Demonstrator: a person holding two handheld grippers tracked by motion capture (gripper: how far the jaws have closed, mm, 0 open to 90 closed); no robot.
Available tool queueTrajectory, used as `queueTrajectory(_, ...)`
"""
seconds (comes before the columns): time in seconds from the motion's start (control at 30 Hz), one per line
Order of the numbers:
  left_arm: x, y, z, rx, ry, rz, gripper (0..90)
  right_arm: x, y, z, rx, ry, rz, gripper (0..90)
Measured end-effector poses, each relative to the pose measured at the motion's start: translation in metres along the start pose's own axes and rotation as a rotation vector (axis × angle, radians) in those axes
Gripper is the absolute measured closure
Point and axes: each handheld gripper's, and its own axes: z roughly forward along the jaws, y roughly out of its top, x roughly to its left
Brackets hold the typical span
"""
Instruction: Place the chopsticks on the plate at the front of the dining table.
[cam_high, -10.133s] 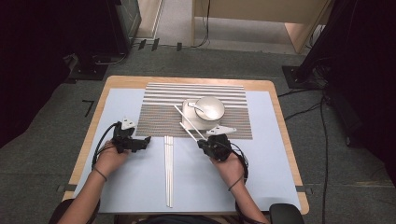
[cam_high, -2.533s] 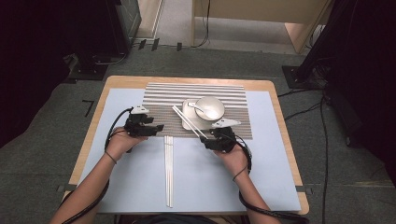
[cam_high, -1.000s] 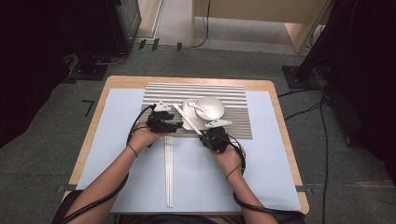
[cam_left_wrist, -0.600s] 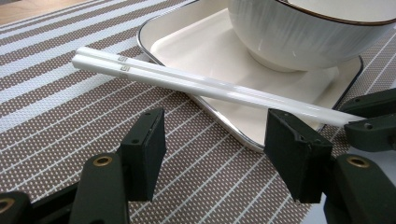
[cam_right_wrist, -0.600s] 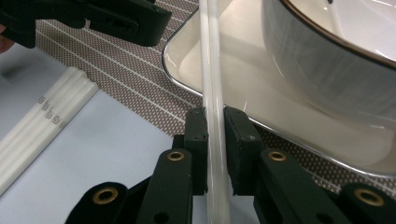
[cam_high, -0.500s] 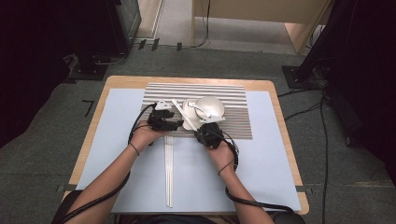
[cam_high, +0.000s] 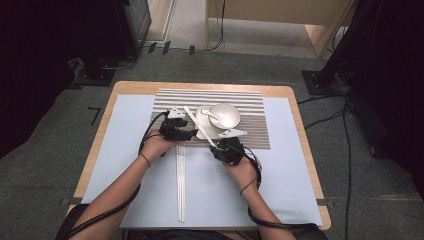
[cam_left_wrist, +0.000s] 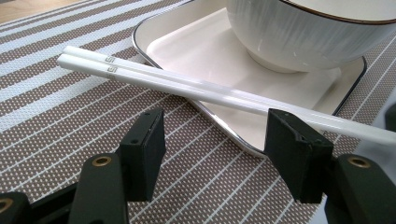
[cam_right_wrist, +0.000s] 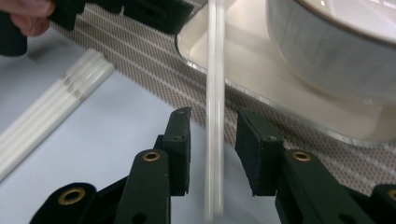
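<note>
Now the white chopsticks (cam_high: 199, 126) lie slanted across the square plate's (cam_high: 202, 131) edge at frame centre. Right gripper (cam_right_wrist: 212, 140) jaws, just opening, stand apart around them without pressing. Left gripper (cam_left_wrist: 210, 140) jaws stand apart, the chopsticks lying just beyond their tips.

A wooden table (cam_high: 295, 107) is standing on a grey carpet (cam_high: 55, 145), and a pale blue sheet (cam_high: 280, 185) is covering most of its top. Pale wooden furniture (cam_high: 320, 35) is standing at the far side, with light falling on the floor (cam_high: 187, 22) beside it. Dark equipment (cam_high: 95, 35) is looming at the far left, and a black stand (cam_high: 350, 55) is rising at the right. Black cables (cam_high: 347, 165) are trailing across the carpet on the right.
</note>
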Motion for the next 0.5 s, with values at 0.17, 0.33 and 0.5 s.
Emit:
queueTrajectory(0.17, -0.0007, -0.0006, 0.0017, -0.002, -0.001, -0.009, 38.1, -0.0024, -0.007, -0.0066, 0.027, -0.005, 0.027, 71.1)
queueTrajectory(0.33, -0.0012, -0.0009, 0.0033, -0.002, 0.004, -0.006, 38.1, -0.0012, -0.0077, -0.0049, 0.055, -0.014, 0.039, 81.8)
queueTrajectory(0.5, -0.0015, 0.0, 0.0059, 0.001, 0.011, -0.001, 38.1, 0.0004, -0.0059, -0.0025, 0.056, -0.022, 0.046, 82.1)
